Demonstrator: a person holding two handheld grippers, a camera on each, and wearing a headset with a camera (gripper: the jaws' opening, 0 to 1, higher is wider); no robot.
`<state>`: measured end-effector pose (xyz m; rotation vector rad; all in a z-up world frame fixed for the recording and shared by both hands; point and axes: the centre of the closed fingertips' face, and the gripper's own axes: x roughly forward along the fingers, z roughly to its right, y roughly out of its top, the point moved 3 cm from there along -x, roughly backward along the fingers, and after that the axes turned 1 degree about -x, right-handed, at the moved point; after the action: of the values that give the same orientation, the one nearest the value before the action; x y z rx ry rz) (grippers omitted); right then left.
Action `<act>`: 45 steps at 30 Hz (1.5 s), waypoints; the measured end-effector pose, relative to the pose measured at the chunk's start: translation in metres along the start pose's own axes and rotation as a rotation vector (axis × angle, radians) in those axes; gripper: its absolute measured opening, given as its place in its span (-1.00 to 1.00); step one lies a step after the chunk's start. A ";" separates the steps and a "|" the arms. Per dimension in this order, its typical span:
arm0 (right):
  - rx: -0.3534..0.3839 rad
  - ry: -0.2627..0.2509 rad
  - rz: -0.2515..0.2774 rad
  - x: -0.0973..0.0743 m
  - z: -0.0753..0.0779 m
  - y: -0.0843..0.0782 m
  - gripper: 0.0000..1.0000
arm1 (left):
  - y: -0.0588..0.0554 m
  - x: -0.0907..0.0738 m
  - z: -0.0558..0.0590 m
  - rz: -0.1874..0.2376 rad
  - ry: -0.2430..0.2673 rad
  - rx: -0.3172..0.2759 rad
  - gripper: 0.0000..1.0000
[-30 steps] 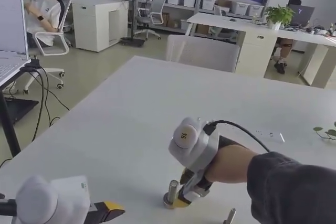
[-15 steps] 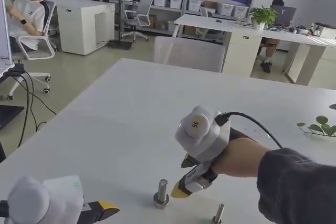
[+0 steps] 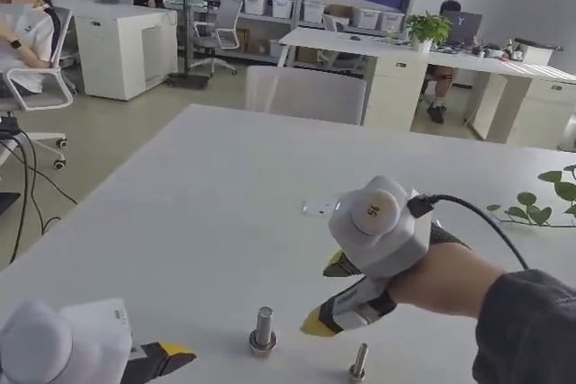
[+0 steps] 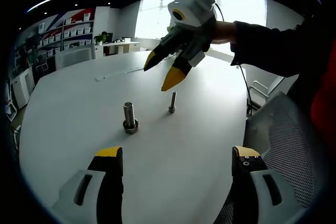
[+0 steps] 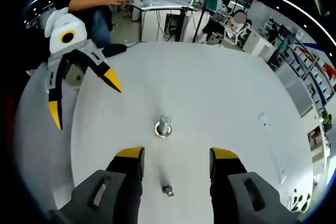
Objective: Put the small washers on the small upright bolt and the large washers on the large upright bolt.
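Two bolts stand upright on the white table point(image 3: 207, 195). The large bolt point(image 3: 262, 330) point(image 4: 130, 117) point(image 5: 164, 125) has a wide ring at its base. To its right, nearer me, is the thin small bolt point(image 3: 359, 361) point(image 4: 172, 102) point(image 5: 167, 189). My right gripper point(image 3: 322, 296) point(image 5: 177, 153) hangs open and empty just above and to the right of the large bolt, touching neither bolt. It also shows in the left gripper view point(image 4: 160, 72). My left gripper point(image 4: 177, 153) point(image 5: 84, 98) is open at the near left, one yellow fingertip point(image 3: 171, 352) pointing toward the large bolt.
A small white strip point(image 3: 315, 209) lies on the table beyond the right gripper. A green sprig point(image 3: 549, 200) sits at the table's right edge and a grey chair point(image 3: 306, 92) at its far edge. Desks, shelves and seated people fill the room behind.
My right gripper, down at the large bolt's base a second ago, has lifted off and drawn back to the right. The left gripper has barely moved; the head camera has shifted.
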<state>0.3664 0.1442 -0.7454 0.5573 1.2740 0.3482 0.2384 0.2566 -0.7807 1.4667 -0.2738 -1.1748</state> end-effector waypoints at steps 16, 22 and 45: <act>0.132 -0.136 0.137 -0.049 -0.011 -0.034 0.08 | 0.006 0.000 0.005 0.008 -0.006 0.016 0.71; 0.179 -0.173 0.187 -0.061 -0.017 -0.044 0.08 | 0.008 0.001 0.007 0.012 -0.013 0.022 0.72; 0.274 -0.253 0.377 -0.069 -0.060 -0.089 0.08 | 0.004 -0.006 0.019 0.029 -0.014 0.016 0.71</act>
<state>0.2852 0.0465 -0.7521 1.0487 0.9741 0.4027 0.2226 0.2479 -0.7710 1.4642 -0.3135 -1.1621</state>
